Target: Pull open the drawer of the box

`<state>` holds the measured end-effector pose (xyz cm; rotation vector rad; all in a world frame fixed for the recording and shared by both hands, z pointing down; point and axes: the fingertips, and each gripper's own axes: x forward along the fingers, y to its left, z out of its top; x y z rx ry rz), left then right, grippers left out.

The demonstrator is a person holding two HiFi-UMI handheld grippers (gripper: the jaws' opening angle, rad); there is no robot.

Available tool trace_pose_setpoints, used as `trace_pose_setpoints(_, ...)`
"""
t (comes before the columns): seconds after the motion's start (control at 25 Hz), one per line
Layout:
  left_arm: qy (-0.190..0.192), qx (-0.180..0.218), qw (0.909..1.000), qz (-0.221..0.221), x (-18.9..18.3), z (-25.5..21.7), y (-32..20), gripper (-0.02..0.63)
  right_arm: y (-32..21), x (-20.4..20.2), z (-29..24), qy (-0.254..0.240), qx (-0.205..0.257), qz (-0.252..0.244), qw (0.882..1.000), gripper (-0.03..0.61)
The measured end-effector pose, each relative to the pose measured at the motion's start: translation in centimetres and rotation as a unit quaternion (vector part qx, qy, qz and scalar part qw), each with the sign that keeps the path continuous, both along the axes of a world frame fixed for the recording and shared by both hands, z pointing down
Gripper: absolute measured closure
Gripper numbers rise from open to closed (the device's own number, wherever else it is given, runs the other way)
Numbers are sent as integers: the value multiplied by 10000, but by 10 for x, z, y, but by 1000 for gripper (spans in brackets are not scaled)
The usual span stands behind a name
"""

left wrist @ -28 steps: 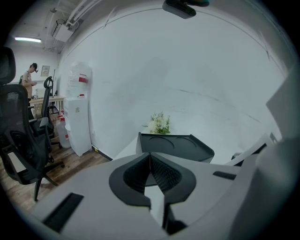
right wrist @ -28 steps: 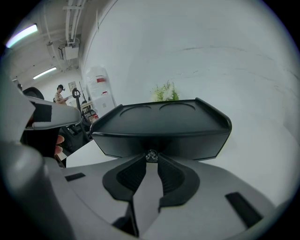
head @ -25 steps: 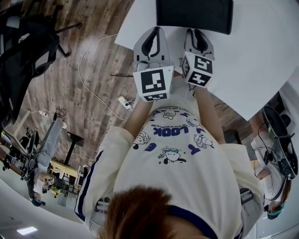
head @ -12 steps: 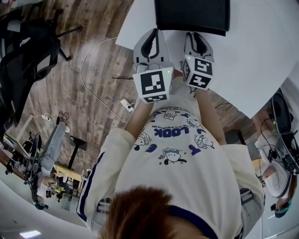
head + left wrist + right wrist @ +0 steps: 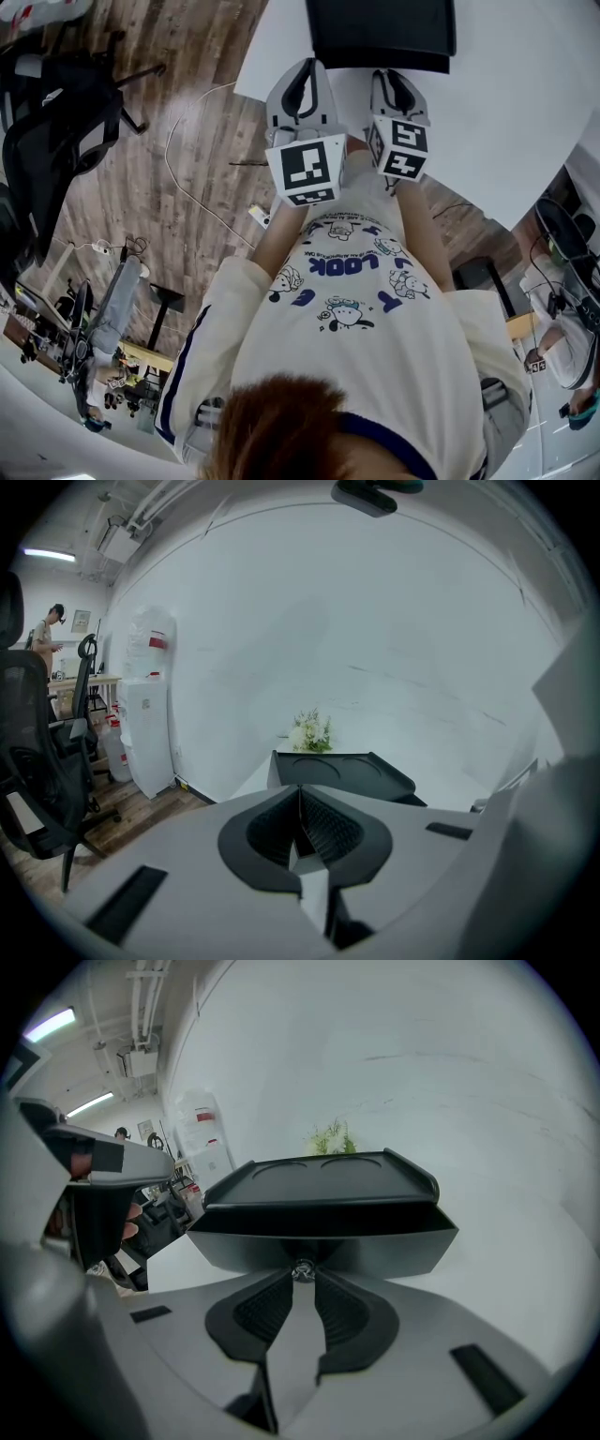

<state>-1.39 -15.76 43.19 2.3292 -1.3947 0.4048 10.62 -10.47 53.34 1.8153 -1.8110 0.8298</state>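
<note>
Black plastic made up the drawer box (image 5: 319,1206), which sat on the white table (image 5: 525,1269) across the middle of the right gripper view, its tray-like top above and the drawer front (image 5: 375,1246) slanting below a dark gap. At the centre of that front was a small silver knob (image 5: 302,1270). The right gripper (image 5: 302,1281) was clenched on it, its two ribbed pads (image 5: 262,1312) converging from below so that their tips pinched the knob from either side. Behind the box, near the top centre of the frame, a small bunch of white flowers (image 5: 330,1138) stood against the pale wall (image 5: 422,1072), and a water dispenser (image 5: 202,1138) showed toward the upper left.

The left gripper (image 5: 300,789) was clenched on nothing: in the left gripper view its dark pads met along a single line at lower centre. It was apart from the box, which lay beyond the tips at centre right of that frame. A black office chair (image 5: 37,771) filled the left edge, and a person (image 5: 45,635) stood far off at upper left.

In the head view the two grippers lay side by side at upper centre, marker cubes (image 5: 307,172) toward the person's printed white shirt (image 5: 356,309). The right one reached the box's near edge at the top of the frame, and the left one was just beside it over the table. Wooden floor (image 5: 187,141) spread to the left
</note>
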Motion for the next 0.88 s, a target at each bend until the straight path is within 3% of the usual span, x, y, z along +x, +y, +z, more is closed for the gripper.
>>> trace_pose_setpoints(0.88,0,154,9986,513,4,-9,-6,597,32,-7,6,-160,-176,156,9996,489)
